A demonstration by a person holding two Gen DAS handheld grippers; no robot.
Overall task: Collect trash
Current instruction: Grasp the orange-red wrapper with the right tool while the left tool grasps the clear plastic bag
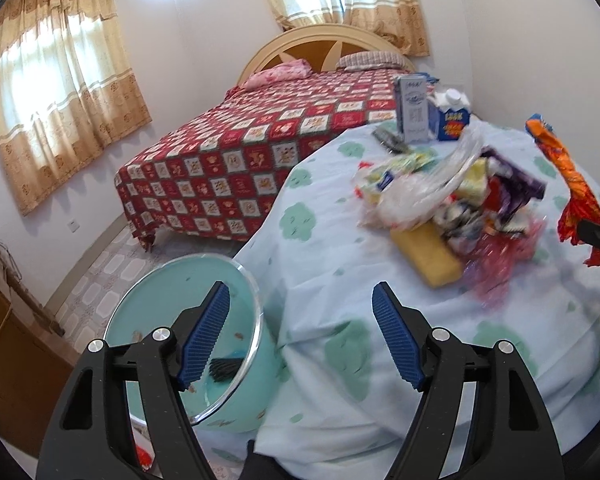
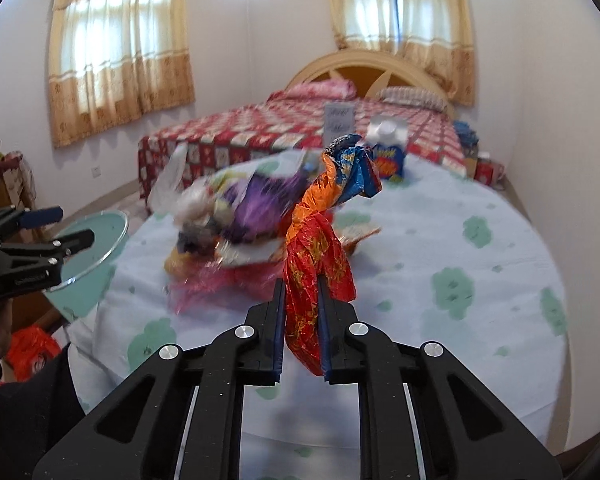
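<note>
Right gripper (image 2: 302,320) has its jaws pinched tight on a twisted red-orange wrapper (image 2: 320,240), which sticks up above the counter (image 2: 440,320). Left gripper (image 1: 300,340) hangs with jaws spread wide, nothing between them — right by the teal trash bin (image 1: 160,300), trash pile (image 1: 452,200) beyond.

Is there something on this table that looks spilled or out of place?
Yes. A loose heap of wrappers and plastic bags lies spread on the tablecloth, not in the teal bin beside the table. The right gripper is shut on one twisted orange-red wrapper. Two cartons stand upright behind the heap.
</note>
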